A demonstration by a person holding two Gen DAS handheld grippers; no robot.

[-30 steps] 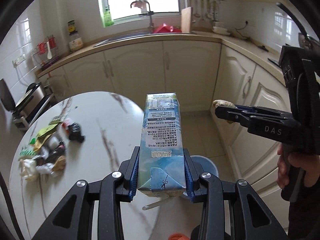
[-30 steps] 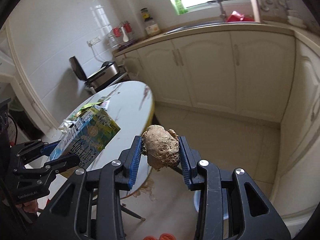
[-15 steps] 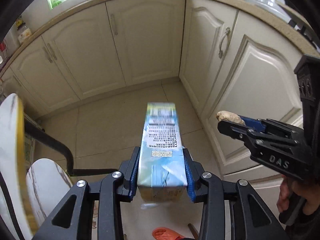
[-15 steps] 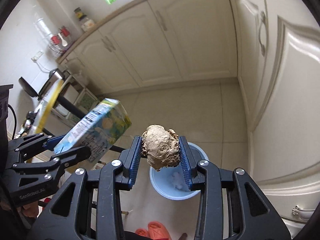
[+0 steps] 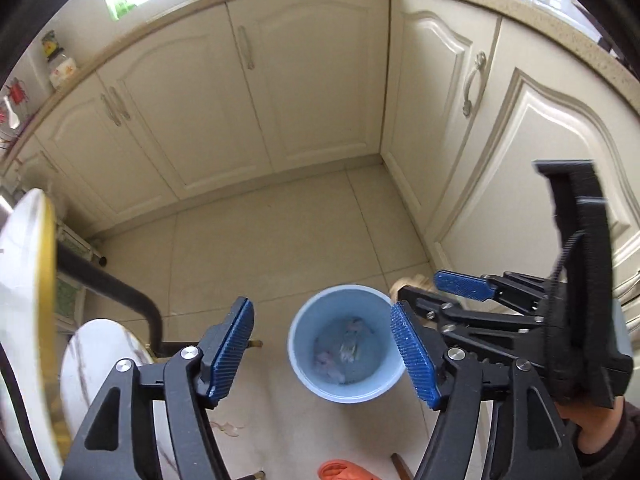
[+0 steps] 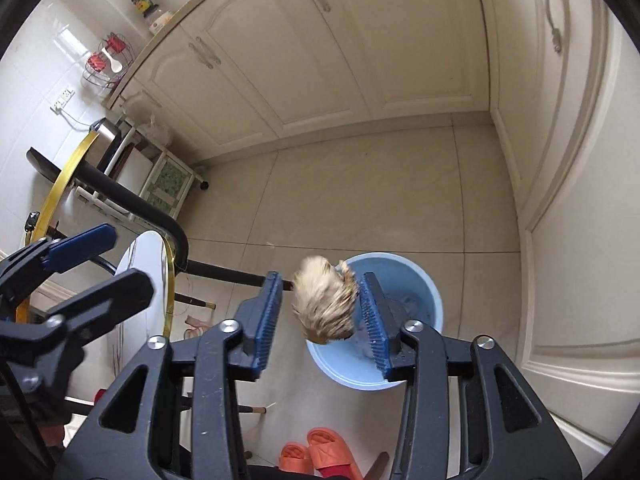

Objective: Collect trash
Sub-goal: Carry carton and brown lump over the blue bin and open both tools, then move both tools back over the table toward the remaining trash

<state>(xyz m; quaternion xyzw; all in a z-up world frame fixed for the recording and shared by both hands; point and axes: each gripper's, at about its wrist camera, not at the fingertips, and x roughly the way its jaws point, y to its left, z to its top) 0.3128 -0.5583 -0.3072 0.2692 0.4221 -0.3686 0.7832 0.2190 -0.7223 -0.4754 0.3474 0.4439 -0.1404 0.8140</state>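
My left gripper (image 5: 322, 354) is opening and has nothing between its pads, directly above the blue trash bucket (image 5: 298, 364) on the floor. My right gripper (image 6: 322, 318) is opening too; the brownish lump (image 6: 324, 304), blurred, is loose between its pads above the bucket rim, some trash already inside

A home kitchen (cream cabinets (image 5: 312, 92), countertop (image 5: 520, 12), tiled floor (image 5: 272, 248)).
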